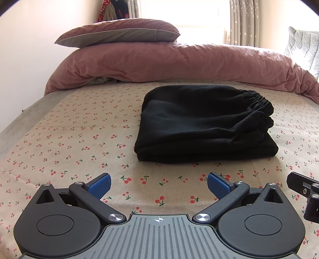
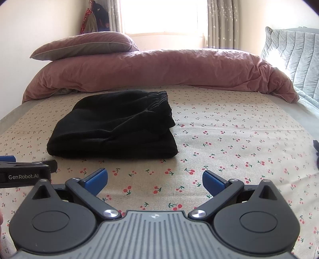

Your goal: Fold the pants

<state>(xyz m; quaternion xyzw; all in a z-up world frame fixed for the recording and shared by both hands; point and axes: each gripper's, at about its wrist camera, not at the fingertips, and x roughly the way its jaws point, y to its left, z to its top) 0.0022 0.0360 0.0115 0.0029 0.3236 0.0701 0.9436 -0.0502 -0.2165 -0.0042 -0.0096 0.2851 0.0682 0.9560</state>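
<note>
Left tongs (image 1: 158,184): hovering over the bed, fingers spread wide, gripping nothing.
Right tongs (image 2: 153,179): hovering alongside, likewise spread and empty.
Bed sheet (image 1: 79,139): cherry-printed, lying flat.
Pants (image 1: 203,123): black, sitting folded mid-bed, elastic waistband facing right.
Duvet (image 1: 159,63): pink, bunching behind.
Pillow (image 1: 117,33): resting on top.

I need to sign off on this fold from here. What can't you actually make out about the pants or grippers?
- Pants: legs and cuffs hidden inside the fold, underside against the bed sheet, both views.
- Left gripper, open: handle cut off by bottom edge.
- Right gripper, open: same.
- Under the duvet: hidden.
- Window: glare washes it out.
</note>
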